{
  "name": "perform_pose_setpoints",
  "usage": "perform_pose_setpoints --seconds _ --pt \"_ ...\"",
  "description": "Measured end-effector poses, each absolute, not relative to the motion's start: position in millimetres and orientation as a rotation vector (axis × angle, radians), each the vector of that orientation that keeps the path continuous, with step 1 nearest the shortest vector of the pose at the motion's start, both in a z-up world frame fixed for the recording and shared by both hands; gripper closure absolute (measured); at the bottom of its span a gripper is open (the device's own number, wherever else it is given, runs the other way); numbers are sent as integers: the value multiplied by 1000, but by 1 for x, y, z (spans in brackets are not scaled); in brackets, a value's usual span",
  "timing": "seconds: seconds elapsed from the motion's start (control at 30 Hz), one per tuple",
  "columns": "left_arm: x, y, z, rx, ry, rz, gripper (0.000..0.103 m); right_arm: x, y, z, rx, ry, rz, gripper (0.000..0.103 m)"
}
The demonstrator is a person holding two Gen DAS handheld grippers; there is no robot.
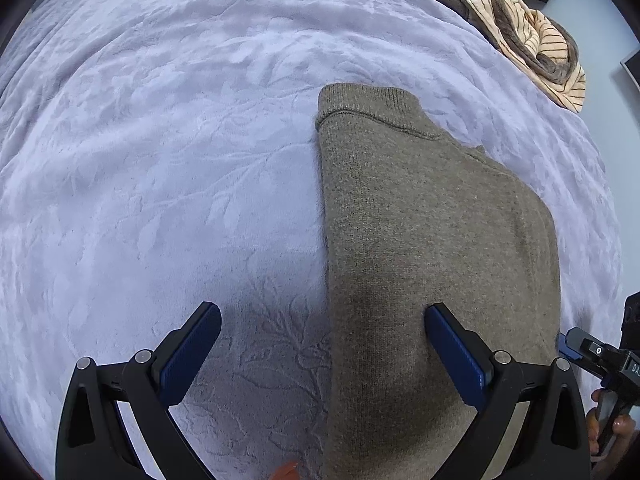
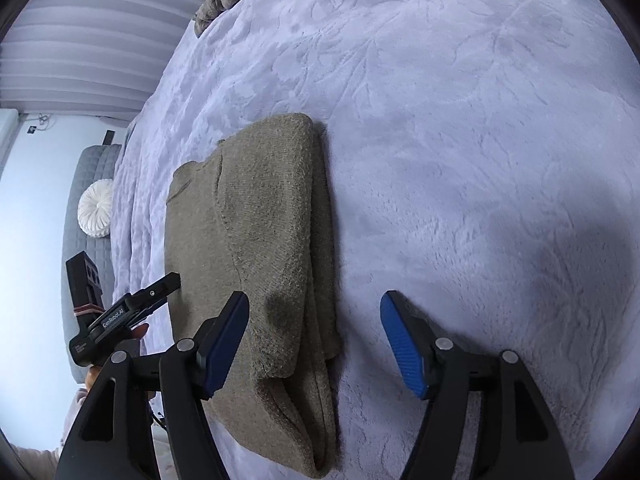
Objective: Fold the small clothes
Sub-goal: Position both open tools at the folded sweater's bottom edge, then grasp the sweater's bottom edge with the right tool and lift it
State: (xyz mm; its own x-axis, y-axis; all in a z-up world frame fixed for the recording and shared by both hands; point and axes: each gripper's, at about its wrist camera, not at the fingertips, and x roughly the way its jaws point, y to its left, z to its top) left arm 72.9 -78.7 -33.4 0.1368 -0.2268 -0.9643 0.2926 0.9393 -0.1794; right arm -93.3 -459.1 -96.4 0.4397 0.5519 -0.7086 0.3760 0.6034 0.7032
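A brown knit sweater (image 1: 432, 248) lies folded lengthwise into a long strip on a lavender bedspread (image 1: 160, 160). Its ribbed collar points away from me. My left gripper (image 1: 322, 336) is open and hovers over the sweater's near left edge, one finger above the knit, the other above the bedspread. In the right wrist view the sweater (image 2: 264, 240) shows its layered folded edge on the right. My right gripper (image 2: 314, 328) is open above that edge near the sweater's near end. Neither gripper holds anything. The left gripper (image 2: 132, 312) also shows at the left of the right wrist view.
A striped cream and brown garment pile (image 1: 532, 36) lies at the far right corner of the bed. A grey quilted bench with a round white cushion (image 2: 95, 208) stands beside the bed. The right gripper's body (image 1: 600, 356) shows at the right edge.
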Motion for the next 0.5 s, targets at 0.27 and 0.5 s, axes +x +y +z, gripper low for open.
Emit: perform_pose_setpoints --seconds 0.27,0.5 --pt "78 -71 -44 -10 1466 -491 1 -85 -454 -99 971 1178 214 31" --pt "83 -67 -66 -147 1580 -616 1 -69 -445 -111 960 1222 269 31"
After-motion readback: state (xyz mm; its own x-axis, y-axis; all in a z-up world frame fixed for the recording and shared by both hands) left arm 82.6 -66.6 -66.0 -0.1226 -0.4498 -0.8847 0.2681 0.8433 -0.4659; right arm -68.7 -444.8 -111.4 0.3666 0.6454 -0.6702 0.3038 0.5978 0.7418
